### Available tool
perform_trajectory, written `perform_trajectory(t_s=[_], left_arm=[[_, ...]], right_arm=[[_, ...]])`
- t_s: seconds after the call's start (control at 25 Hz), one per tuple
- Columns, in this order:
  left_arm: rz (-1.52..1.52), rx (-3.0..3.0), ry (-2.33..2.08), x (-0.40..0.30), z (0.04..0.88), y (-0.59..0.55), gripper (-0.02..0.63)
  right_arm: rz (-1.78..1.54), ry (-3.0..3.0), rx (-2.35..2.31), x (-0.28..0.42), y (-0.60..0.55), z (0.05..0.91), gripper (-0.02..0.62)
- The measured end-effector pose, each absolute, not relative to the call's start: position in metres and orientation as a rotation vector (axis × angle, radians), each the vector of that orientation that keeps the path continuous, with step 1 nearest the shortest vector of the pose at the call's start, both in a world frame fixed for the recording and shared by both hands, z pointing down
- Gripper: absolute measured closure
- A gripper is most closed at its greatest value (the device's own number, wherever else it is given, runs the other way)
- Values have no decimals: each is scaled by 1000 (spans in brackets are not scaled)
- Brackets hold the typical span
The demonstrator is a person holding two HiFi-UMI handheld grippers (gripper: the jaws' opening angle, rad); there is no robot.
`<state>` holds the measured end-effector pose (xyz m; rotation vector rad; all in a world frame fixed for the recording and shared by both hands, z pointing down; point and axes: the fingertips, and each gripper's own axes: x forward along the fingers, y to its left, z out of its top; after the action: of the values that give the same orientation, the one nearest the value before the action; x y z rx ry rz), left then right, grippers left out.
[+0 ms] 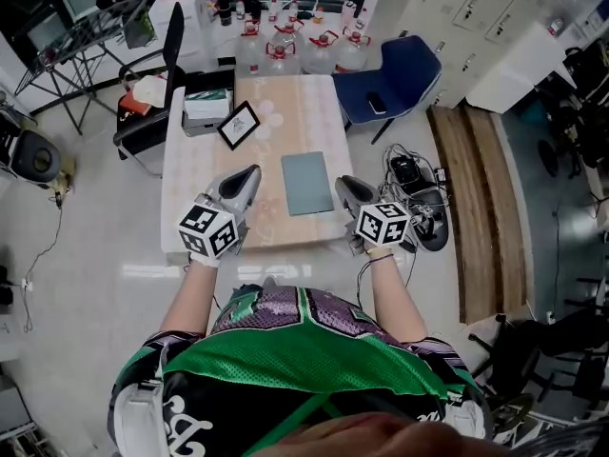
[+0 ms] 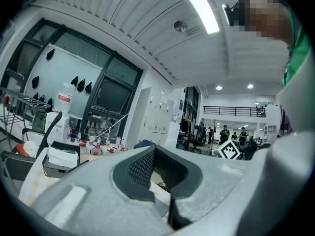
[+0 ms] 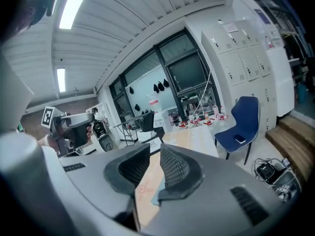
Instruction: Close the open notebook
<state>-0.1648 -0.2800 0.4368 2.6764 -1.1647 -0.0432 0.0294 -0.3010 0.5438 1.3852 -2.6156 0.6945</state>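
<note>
I hold two tongs over the near edge of the one bench (image 1: 285, 112), both clear of its top. My right tongs (image 1: 344, 185) stand a little spread, with nothing between the pads and only the bench top showing through the gap. My left tongs (image 1: 253, 172) look pressed together tip to tip and empty, as far as I can judge from that view, where the pads seem to meet at their far ends.

The one notebook (image 1: 306, 183) lies flat on the bench with its grey-green cover shut, between my two tongs and slightly beyond them, touching neither. Farther up the bench I count one black picture frame (image 1: 238, 125) and, beside it at the left edge, one tray of papers (image 1: 206, 106).

There are two chairs: a blue one (image 1: 395, 74) at the far right corner and a black one (image 1: 173, 36) at the far left. Beyond the bench, at least four red-capped water jugs (image 1: 319, 50) stand on the floor.
</note>
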Motion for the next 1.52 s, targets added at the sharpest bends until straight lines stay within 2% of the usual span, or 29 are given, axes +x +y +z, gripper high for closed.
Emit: perform_trajectory(t_s=[0.64,0.84,1.36,1.52], left_arm=[[-79,2687,-1270,-117,403,-257,592],[-87,2717,-1239,-102,392,-248,592],[-118,2769,-1273,-124,366,-244,592],[-128,2772,-1273,-128,362,-243,592]], right_arm=[[588,-2822,1422,76,-270,422,531],[461,-2818,1512,91,-260,393,531],[259,-2701,1758,104,-249,371,532],[244,-2692,1783,102,-245,370,567]])
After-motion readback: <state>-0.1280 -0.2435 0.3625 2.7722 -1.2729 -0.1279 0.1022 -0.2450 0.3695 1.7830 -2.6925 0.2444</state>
